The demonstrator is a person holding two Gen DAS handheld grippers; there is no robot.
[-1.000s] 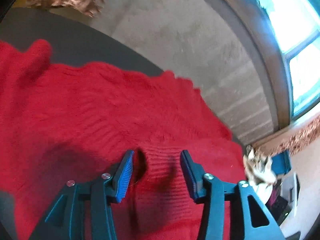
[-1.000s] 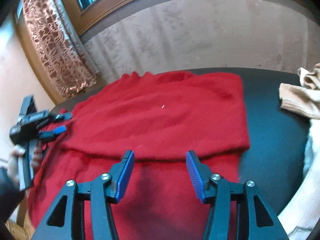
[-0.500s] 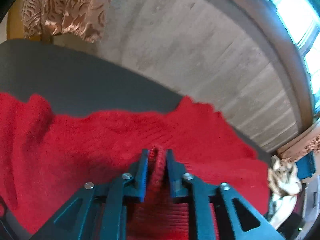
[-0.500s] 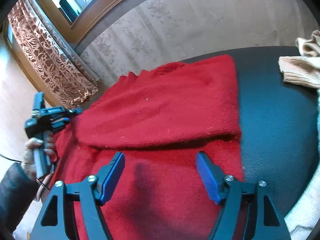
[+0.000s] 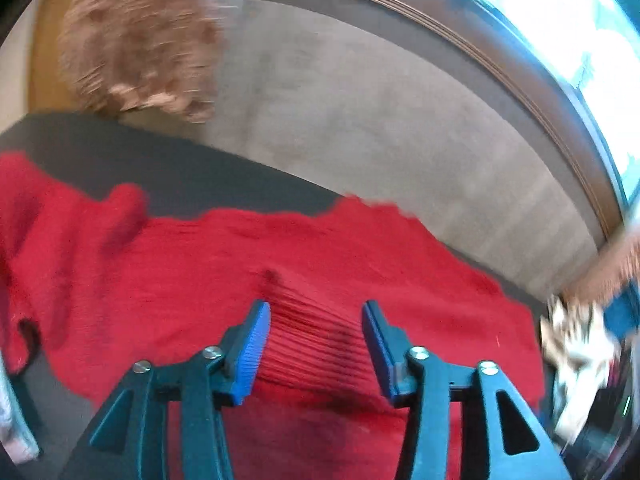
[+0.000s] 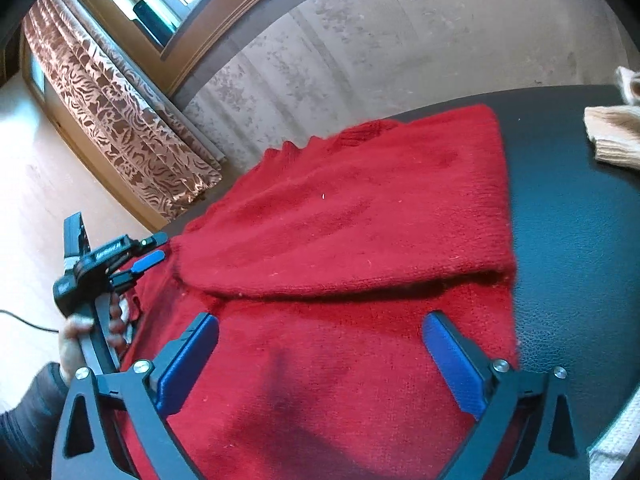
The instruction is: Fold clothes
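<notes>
A red knit sweater (image 6: 360,216) lies on a black table (image 6: 568,216), its far part folded over the near part. My right gripper (image 6: 320,344) is open and empty, low over the near part of the sweater. My left gripper (image 5: 316,328) is open, its jaws on either side of a ribbed red cuff (image 5: 312,340) lying on the sweater (image 5: 192,264). It also shows in the right wrist view (image 6: 140,260) at the sweater's left edge, held by a hand.
Beige folded knitwear (image 6: 612,140) lies at the table's right side. A patterned curtain (image 6: 120,120) hangs by the window at the left. A concrete wall (image 6: 400,40) runs behind the table. Blurred clutter (image 5: 580,340) sits at the right in the left wrist view.
My left gripper was shut on the ribbed cuff half a second ago and has now opened, letting it go. My right gripper has opened wider and lifted slightly.
</notes>
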